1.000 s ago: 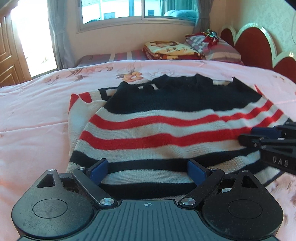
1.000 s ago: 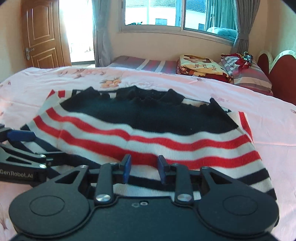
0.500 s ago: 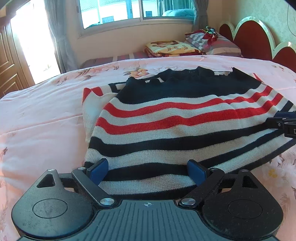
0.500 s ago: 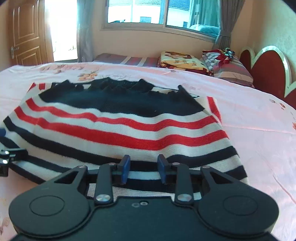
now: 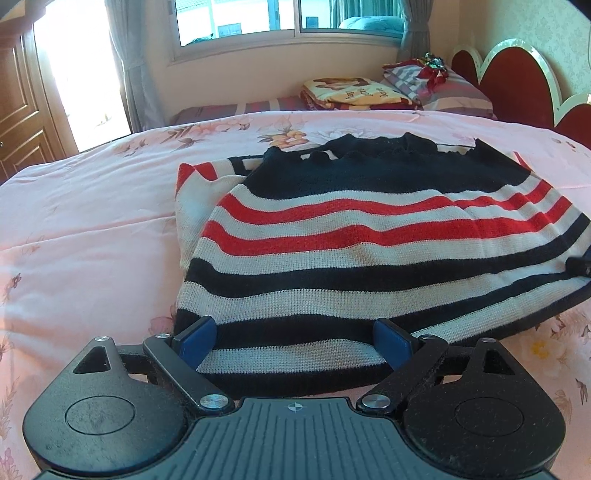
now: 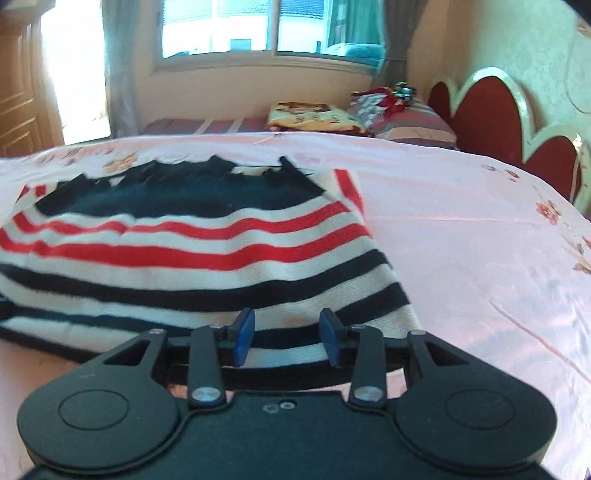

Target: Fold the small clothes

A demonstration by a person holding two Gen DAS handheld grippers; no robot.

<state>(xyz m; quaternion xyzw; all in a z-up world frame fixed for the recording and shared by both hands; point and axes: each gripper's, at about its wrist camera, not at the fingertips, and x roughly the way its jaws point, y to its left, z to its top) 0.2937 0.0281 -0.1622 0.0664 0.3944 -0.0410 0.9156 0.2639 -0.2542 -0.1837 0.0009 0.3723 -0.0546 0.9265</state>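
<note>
- The sweater [image 5: 373, 251], knit in black, white and red stripes, lies folded on the pink bedspread [image 5: 92, 229]; every place below is given from it.
- Left gripper [image 5: 295, 341]: spread wide at the sweater's near hem. Its blue pads [image 5: 195, 338] stand apart over the lowest stripes. Nothing is pinched.
- Right gripper [image 6: 287, 338]: at the sweater's near right corner, jaws opening. The hem shows in the gap between the pads [image 6: 243, 334], but they do not press on it.
- Only the left view shows the sweater's left side: a sleeve [image 5: 195, 199] tucked under the body, with red and white bands sticking out.
- Only the left view catches a dark tip of the other tool [image 5: 580, 266] at the sweater's right edge.
- Only the right view shows the sweater's right edge in full, with bare bedspread [image 6: 480, 258] beyond it. This view is blurred.
- Both views show, beyond the sweater's far black collar, a folded blanket [image 5: 354, 92] and a striped pillow [image 5: 450, 92] under a window [image 5: 288, 18].
- The red headboard [image 6: 491, 114] stands to the right and beyond the sweater in both views, closer and larger in the right one.
- A wooden door [image 5: 18, 110] stands far to the left of the sweater.
</note>
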